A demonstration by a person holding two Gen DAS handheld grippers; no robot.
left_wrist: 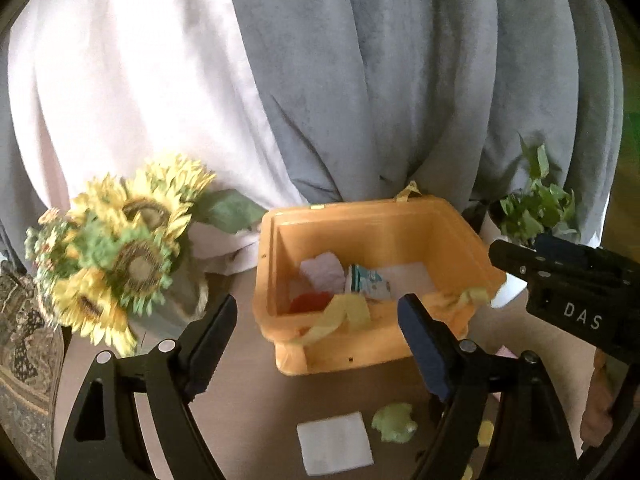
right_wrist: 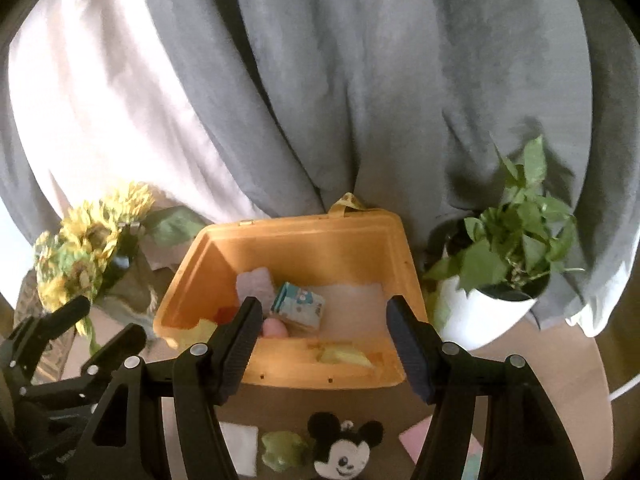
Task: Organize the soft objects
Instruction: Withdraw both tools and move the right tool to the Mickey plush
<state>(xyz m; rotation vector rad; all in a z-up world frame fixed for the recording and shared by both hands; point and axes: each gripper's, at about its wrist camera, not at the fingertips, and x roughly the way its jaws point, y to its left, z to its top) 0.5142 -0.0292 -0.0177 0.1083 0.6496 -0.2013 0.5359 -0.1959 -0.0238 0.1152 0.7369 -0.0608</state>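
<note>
Several soft objects already lie in the orange bin (right_wrist: 304,240), which stands on the bench (right_wrist: 540,400) toward 12 o'clock of both claws: a pale pink cloth (right_wrist: 256,282), a small printed packet (right_wrist: 298,304), a red piece (left_wrist: 308,302) and yellow-green scraps near the front wall. More remain on the bench at 6 o'clock of the bin: a white square pad (left_wrist: 334,442), a green plush lump (right_wrist: 282,450), a black-and-white mouse plush (right_wrist: 344,452) and a pink sheet (right_wrist: 416,438). The left claw (left_wrist: 316,320) stands open with nothing between its jaws; the right claw (right_wrist: 322,320) is likewise open and empty. The step in hand appears to be the choice of the next piece. To do it well, each claw should probably descend upon one piece only, pinch a raised fold rather than a flat face, and keep clear of the other claw. The pieces look light and limp, so the flat pad may slide rather than lift. Sunflowers (left_wrist: 120,248) stand at 9 o'clock of the bin, a potted plant (right_wrist: 516,240) at 3 o'clock, grey and white curtains (right_wrist: 320,80) behind.
</note>
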